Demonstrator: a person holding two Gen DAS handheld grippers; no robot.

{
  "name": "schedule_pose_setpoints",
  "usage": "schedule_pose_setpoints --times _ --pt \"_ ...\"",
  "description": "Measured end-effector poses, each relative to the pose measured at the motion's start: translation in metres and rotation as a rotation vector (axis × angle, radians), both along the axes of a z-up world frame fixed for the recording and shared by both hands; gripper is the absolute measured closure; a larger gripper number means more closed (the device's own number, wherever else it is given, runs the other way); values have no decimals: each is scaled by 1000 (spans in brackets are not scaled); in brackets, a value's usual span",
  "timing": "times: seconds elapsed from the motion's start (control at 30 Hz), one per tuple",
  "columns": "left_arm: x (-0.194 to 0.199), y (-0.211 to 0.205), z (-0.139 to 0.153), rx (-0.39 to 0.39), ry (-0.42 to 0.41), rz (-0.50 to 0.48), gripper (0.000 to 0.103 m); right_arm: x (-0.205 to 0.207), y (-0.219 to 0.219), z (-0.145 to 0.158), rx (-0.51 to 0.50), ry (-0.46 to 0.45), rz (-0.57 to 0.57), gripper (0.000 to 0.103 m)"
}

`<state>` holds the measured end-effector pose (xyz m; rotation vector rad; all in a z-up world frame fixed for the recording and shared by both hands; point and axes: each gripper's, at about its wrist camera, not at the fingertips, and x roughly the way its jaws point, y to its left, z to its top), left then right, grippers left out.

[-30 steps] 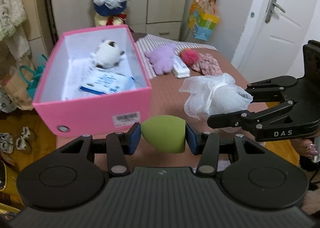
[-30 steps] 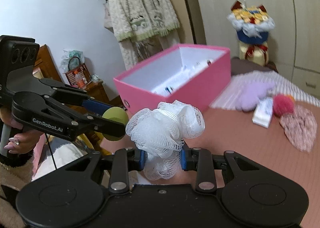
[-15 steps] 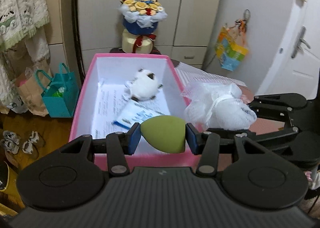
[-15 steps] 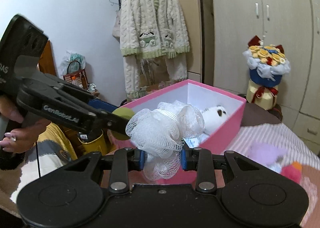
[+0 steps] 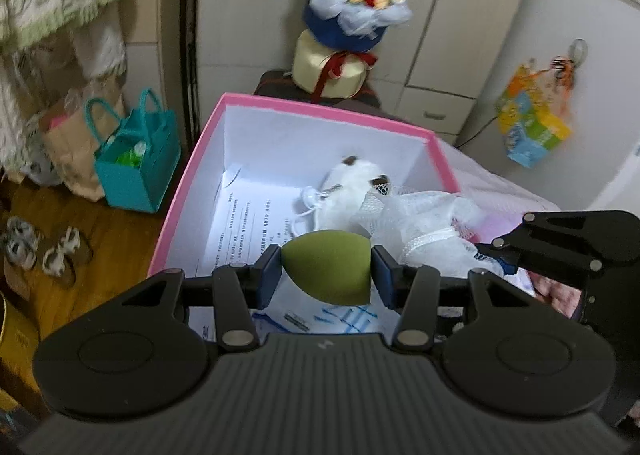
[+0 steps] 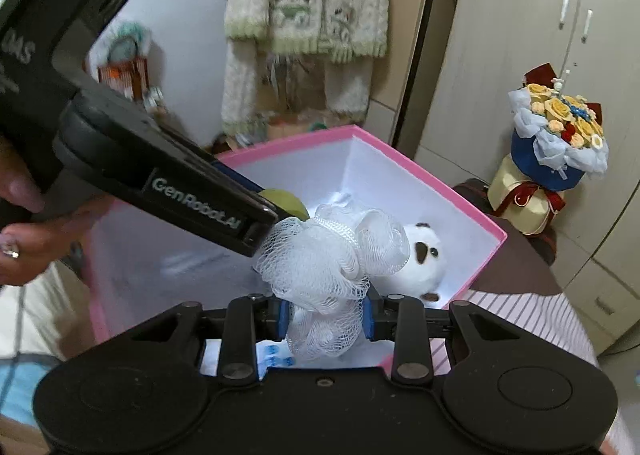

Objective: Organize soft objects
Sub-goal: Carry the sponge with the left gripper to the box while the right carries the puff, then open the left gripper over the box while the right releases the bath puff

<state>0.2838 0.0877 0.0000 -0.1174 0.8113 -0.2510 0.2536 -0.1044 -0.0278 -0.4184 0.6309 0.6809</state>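
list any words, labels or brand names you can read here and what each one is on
"GenRobot.AI": side of the left gripper, in the right wrist view.
"DAS": partly cut off, on the body of the same gripper, upper left of that view.
Printed sheets in the pink box: lines of text, too small to read.
Blue and white packet in the box: blue print, too blurred to read.

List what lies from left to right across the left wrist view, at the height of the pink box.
Teal handbag → pink box, its left wall → white plush toy inside the box → white mesh bath puff → right hand-held gripper, shut on the puff.
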Motion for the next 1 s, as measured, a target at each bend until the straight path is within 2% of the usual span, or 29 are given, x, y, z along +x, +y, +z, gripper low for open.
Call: schedule_pose_setpoints --times 0.13,0.23,0.3,0.4,0.47,0.53,0.6,0.77,1.0 --pt "22 -2 -11 17 55 31 55 23 14 -10 -79 23 3 63" --pt "34 3 -18 -21 124 47 55 30 23 -18 -125 25 8 61" --pt "36 6 -20 -37 132 66 55 31 27 -21 -147 16 15 57" --pt "33 11 -17 -60 118 95 47 31 26 -21 -150 -2 5 41" --pt "29 11 -13 -54 99 72 41 30 22 -18 -123 -7 3 31" --pt "22 8 -8 -37 64 53 32 25 14 -12 -76 -7 11 30" --pt "12 7 -1 -19 20 48 24 18 1 -2 20 18 33 29" --pt "-24 11 20 -7 -83 20 23 -10 -34 18 175 45 10 27" --pt "-81 12 50 36 -176 -84 23 -48 -78 34 256 46 -51 27"
